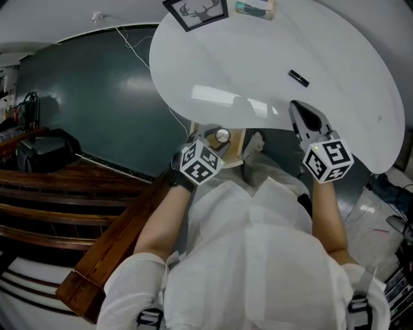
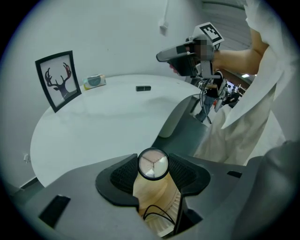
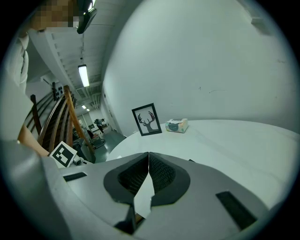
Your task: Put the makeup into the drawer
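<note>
My left gripper (image 1: 218,139) is shut on a small round makeup compact (image 1: 222,136) with a black rim and pale lid (image 2: 153,164). It hangs just off the near edge of the white round table (image 1: 258,58), over a light wooden drawer (image 1: 236,145) whose beige inside (image 2: 152,197) shows below the compact. A small black makeup stick (image 1: 298,77) lies on the table top, also seen from the left gripper (image 2: 143,88). My right gripper (image 1: 303,116) is over the table's near edge, its pads (image 3: 159,173) meeting with nothing between them.
A framed deer picture (image 1: 195,11) and a tissue box (image 1: 255,8) stand at the table's far side. Dark floor (image 1: 97,97) lies to the left, with wooden rails (image 1: 58,206) and a black bag (image 1: 45,151). A white cable (image 1: 139,48) runs across the floor.
</note>
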The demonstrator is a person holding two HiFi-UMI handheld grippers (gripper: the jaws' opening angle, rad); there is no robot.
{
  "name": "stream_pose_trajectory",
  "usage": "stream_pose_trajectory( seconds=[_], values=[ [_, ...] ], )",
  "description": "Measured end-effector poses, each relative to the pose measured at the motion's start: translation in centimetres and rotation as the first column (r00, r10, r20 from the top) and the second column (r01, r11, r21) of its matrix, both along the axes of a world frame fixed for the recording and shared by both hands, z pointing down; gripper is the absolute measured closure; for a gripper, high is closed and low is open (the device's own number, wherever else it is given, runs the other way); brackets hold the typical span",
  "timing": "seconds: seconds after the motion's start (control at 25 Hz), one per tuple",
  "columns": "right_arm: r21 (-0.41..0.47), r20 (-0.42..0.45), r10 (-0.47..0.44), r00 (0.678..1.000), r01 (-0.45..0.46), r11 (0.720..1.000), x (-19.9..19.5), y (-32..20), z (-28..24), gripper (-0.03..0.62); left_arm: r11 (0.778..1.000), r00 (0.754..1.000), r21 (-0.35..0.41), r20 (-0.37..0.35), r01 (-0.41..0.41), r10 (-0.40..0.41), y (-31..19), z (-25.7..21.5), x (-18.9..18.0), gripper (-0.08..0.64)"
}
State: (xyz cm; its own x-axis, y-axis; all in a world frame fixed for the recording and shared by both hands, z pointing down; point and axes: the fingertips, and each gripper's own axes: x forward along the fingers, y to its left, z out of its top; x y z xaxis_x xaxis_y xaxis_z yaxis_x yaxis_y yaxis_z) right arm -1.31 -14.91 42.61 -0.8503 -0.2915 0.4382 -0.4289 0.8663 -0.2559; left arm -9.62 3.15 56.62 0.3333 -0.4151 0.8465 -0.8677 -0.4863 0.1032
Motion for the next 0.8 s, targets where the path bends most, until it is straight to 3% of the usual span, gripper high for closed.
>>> stream_pose_trajectory(
  seconds=[0.4,0.8],
  values=[
    [-0.01,-0.019,0.028,0.999,-0.028,1.0,0.3,1.4,0.7,0.581,0.996,0.996,-0.038,-0.022,-0.084,0.084,1.5,2.4,1.6,0.34],
    [-0.009,-0.04,0.079,0.996,-0.08,0.997,1.7,2.3,1.3,0.581,0.974,0.979,-0.101,-0.024,-0.201,0.2,3.0,6.8,2.2,0.339]
  ],
)
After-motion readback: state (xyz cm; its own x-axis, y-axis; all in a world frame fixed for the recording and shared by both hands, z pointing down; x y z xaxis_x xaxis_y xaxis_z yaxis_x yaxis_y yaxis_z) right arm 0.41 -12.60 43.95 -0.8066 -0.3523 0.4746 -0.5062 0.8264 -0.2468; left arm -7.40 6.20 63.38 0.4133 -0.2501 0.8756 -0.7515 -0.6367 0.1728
